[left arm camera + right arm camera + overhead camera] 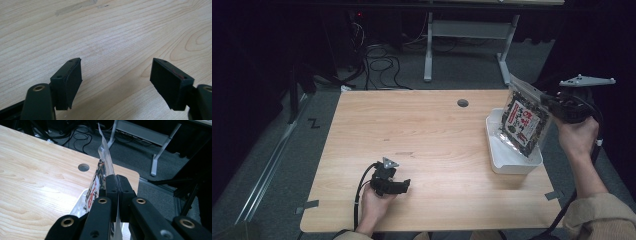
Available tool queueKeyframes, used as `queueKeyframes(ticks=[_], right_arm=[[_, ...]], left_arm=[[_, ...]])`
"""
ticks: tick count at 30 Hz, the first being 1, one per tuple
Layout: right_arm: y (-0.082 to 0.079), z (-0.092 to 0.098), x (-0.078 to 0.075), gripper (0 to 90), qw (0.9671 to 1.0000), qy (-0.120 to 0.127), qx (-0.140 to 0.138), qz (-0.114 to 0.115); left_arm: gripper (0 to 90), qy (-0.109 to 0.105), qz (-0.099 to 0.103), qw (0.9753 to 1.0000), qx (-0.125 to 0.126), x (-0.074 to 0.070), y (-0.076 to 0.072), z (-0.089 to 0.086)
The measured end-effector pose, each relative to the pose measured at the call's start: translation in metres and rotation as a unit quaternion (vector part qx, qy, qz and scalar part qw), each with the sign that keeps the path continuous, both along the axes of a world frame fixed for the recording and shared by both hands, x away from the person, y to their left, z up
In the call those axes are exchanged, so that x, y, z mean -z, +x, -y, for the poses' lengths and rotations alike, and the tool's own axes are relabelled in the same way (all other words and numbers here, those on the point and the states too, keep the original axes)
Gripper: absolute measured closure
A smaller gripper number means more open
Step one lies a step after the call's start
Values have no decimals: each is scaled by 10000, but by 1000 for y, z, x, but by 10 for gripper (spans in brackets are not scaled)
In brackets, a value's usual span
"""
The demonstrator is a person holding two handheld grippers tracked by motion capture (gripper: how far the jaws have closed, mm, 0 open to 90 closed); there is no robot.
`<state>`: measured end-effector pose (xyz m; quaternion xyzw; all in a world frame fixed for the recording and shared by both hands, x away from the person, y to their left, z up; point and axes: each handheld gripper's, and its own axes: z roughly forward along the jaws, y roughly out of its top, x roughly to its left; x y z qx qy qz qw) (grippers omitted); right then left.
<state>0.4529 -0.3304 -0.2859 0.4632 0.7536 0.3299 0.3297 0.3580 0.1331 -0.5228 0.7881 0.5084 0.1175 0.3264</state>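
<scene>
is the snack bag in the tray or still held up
Held up. The right gripper is shut on the bag's top edge, and the bag hangs over the white tray. Whether its bottom touches the tray, cannot tell.

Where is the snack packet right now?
In the high view the snack packet hangs at the table's right side, pinched by the right tool just above the white tray.

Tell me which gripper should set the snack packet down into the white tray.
The right gripper. Its fingers are already shut on the snack packet, which hangs just above the white tray. The left gripper sits open near the table's front edge, far from both.
</scene>
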Motion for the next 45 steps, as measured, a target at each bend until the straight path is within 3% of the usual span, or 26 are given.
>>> queueKeyframes(ticks=[12, 15, 19, 29, 37, 41, 45], right_arm=[[3, -3, 18, 896, 9999, 72, -88, 28], [1, 5, 31, 894, 9998, 135, -108, -29], [-1, 12, 36, 882, 9998, 190, -76, -70], [-4, 43, 46, 770, 9988, 334, 314, -144], [-1, 50, 52, 690, 9977, 299, 555, -240], [-2, 51, 52, 574, 9973, 360, 636, -95], [-3, 50, 49, 517, 9967, 467, 655, -51]], left_arm=[[259, 2, 19, 10000, -22, -1, -1, -1], [259, 0, 8, 10000, -28, -1, -1, -1], [259, 31, 12, 10000, -17, 0, -1, 0], [258, 71, -38, 10000, -22, 1, 0, 2], [257, 48, -51, 10000, -39, 2, 0, 1], [256, 56, -13, 10000, -47, 1, -1, 1], [247, 47, -29, 10000, -57, 1, 0, 1]])
